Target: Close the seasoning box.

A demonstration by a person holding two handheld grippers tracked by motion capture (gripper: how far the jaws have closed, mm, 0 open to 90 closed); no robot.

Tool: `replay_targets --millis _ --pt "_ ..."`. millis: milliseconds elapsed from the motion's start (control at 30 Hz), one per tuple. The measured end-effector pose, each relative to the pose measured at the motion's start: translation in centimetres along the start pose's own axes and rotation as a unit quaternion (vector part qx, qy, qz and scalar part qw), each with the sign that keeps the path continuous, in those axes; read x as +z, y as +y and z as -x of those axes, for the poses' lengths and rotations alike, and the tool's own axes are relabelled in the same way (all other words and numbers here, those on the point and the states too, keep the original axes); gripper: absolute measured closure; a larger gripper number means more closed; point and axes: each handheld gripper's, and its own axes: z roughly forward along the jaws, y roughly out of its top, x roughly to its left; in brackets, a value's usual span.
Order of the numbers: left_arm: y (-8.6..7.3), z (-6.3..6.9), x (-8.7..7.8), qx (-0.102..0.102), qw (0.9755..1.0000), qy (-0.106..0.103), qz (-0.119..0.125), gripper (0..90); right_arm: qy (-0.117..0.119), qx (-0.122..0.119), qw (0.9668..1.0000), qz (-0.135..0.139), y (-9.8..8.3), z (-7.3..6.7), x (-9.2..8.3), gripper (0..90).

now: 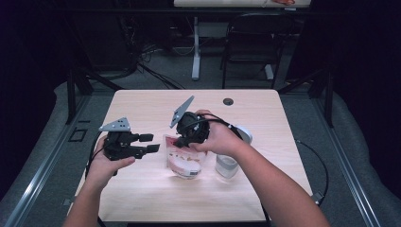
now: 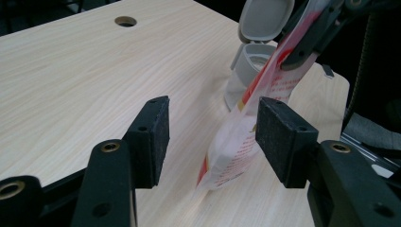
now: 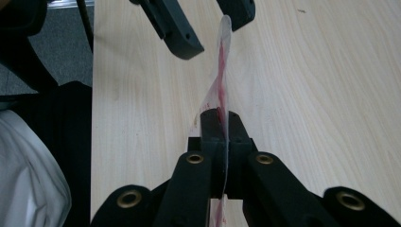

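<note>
Right jaws clamped on pouch top; left jaws apparently clear.

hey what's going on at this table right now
A person is working with a gripper in each hand at a wooden table. The right gripper is shut on the top edge of a clear red-printed pouch, holding it upright on the table. The left gripper is open beside the pouch, its pads on either side of the pouch's edge but not pressing it. A grey container with its flip lid open stands just behind the pouch.

pouch on table, container right
</note>
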Motion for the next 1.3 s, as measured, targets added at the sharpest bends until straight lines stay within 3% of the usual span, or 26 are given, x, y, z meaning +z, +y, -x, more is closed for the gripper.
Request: replay_targets --millis 167,233,367,533,667,1067,1300 --pt "-0.1 0.3 0.9 0.014 0.9995 -0.028 0.007 45.5 -0.001 0.0 1.0 0.001 -0.2 0.0 -0.9 90.0" --pt "-0.1 0.5 1.3 0.036 0.999 -0.027 0.006 47.7 -0.002 -0.001 1.0 0.003 -0.3 -0.1 -1.2 90.0" --pt "-0.1 0.9 2.2 0.048 0.9982 -0.034 -0.007 49.1 -0.003 -0.005 1.0 0.007 -0.3 -0.3 -2.0 90.0" --pt "-0.3 1.3 3.4 0.037 0.9973 -0.062 -0.011 49.1 -0.004 -0.009 0.9999 0.009 -0.1 -0.6 -2.8 90.0" --pt "-0.4 1.7 4.1 0.044 0.9959 -0.077 -0.016 47.1 -0.002 -0.011 0.9999 0.01 -0.1 -0.9 -3.0 90.0" --pt "-0.8 2.3 5.6 0.066 0.9927 -0.095 -0.034 47.1 0.002 -0.02 0.9996 0.017 0.3 -1.2 -4.0 90.0" --pt "-1.1 2.3 6.3 0.059 0.9922 -0.106 -0.029 44.1 0.003 -0.026 0.9994 0.023 0.6 -1.4 -4.7 90.0"
